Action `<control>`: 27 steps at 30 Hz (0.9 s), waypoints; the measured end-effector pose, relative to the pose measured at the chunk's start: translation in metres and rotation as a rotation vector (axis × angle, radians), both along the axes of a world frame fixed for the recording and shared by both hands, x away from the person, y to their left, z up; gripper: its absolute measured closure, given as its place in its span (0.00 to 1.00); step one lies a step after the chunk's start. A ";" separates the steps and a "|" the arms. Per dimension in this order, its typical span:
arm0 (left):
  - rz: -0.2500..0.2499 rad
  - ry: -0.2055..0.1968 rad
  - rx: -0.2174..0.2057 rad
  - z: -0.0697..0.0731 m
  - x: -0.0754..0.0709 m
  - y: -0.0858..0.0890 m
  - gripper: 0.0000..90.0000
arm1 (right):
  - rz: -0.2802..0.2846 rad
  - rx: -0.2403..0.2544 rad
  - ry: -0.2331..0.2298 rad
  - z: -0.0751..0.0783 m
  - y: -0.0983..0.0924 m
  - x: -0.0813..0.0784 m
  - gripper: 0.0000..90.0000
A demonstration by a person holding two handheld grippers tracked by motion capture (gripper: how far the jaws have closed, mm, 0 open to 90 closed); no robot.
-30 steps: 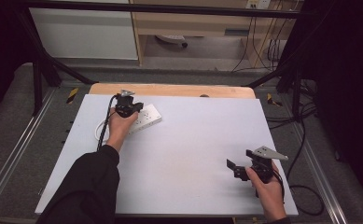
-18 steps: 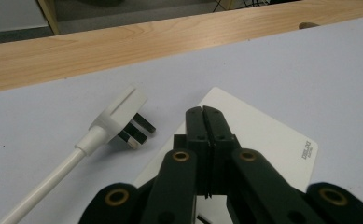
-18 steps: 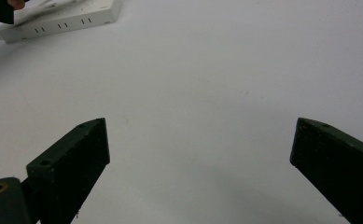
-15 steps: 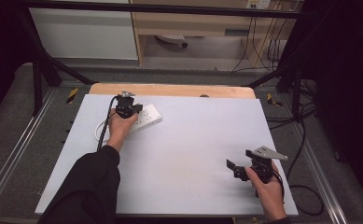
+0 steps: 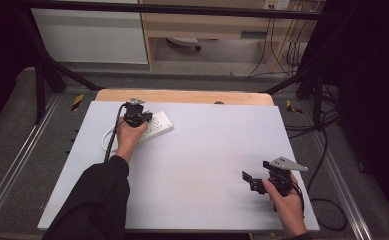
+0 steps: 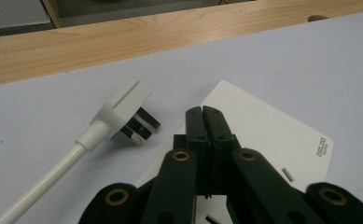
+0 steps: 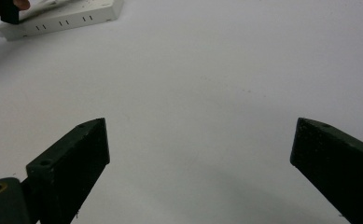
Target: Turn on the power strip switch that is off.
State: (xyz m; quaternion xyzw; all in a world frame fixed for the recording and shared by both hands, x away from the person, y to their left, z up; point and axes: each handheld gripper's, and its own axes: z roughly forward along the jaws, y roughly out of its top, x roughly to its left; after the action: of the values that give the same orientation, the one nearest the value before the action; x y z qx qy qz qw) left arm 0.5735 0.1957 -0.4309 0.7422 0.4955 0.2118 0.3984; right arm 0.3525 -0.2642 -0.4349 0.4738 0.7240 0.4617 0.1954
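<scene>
A white power strip [image 5: 160, 126] lies at the far left of the white board [image 5: 207, 150]. Its white plug [image 6: 121, 113] rests on its side just beside the strip [image 6: 263, 135], prongs showing, and the cable [image 6: 44, 182] runs off to the lower left. My left gripper [image 5: 137, 116] hovers over the strip's near end; its jaws meet [image 6: 202, 112] with nothing between them. My right gripper [image 5: 257, 171] sits low at the board's near right, wide open over bare surface [image 7: 200, 135]. The strip [image 7: 67, 18] appears far off in the right gripper view.
A wooden table edge [image 5: 182, 96] runs along the far side of the board. Metal rails [image 5: 12, 165] flank both sides. Loose black cables [image 5: 327, 150] lie on the floor at the right, and a cabinet [image 5: 89, 35] stands behind the table.
</scene>
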 end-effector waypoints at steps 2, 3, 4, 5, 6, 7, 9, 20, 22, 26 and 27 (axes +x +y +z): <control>0.003 0.002 0.000 0.000 0.000 0.000 1.00 | 0.000 0.000 0.001 0.000 0.000 0.000 0.06; 0.003 0.004 0.000 -0.001 0.000 0.001 1.00 | 0.000 0.000 0.000 0.000 0.000 0.000 0.05; 0.004 0.006 -0.002 -0.001 0.001 0.001 1.00 | -0.001 0.000 0.000 0.000 0.000 0.000 0.05; 0.004 0.006 -0.001 -0.001 0.001 0.001 1.00 | 0.000 0.000 0.000 0.000 0.000 0.000 0.05; 0.003 0.004 -0.001 -0.001 0.001 0.001 1.00 | -0.001 0.000 0.001 0.000 0.000 0.000 0.05; 0.003 0.004 -0.001 -0.001 0.000 0.001 1.00 | -0.001 0.000 0.001 0.000 0.000 0.000 0.05; 0.001 0.003 0.000 -0.001 0.001 0.000 1.00 | 0.000 -0.001 0.001 0.000 0.000 0.000 0.05; 0.007 0.005 0.001 -0.002 0.001 -0.002 1.00 | 0.001 0.000 0.002 0.000 0.000 0.000 0.05; 0.004 0.004 0.008 -0.002 0.001 -0.002 1.00 | 0.001 0.000 0.002 0.000 0.000 0.000 0.05; 0.007 0.005 0.006 -0.002 0.001 -0.002 1.00 | 0.003 -0.002 0.005 0.000 0.000 0.000 0.05; 0.007 0.005 0.005 -0.002 0.001 -0.002 1.00 | 0.002 -0.001 0.003 0.000 0.000 0.000 0.05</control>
State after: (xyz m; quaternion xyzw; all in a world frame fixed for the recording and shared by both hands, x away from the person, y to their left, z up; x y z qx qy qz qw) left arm 0.5742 0.1938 -0.4329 0.7422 0.4983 0.2126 0.3944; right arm 0.3524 -0.2644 -0.4350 0.4736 0.7251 0.4607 0.1939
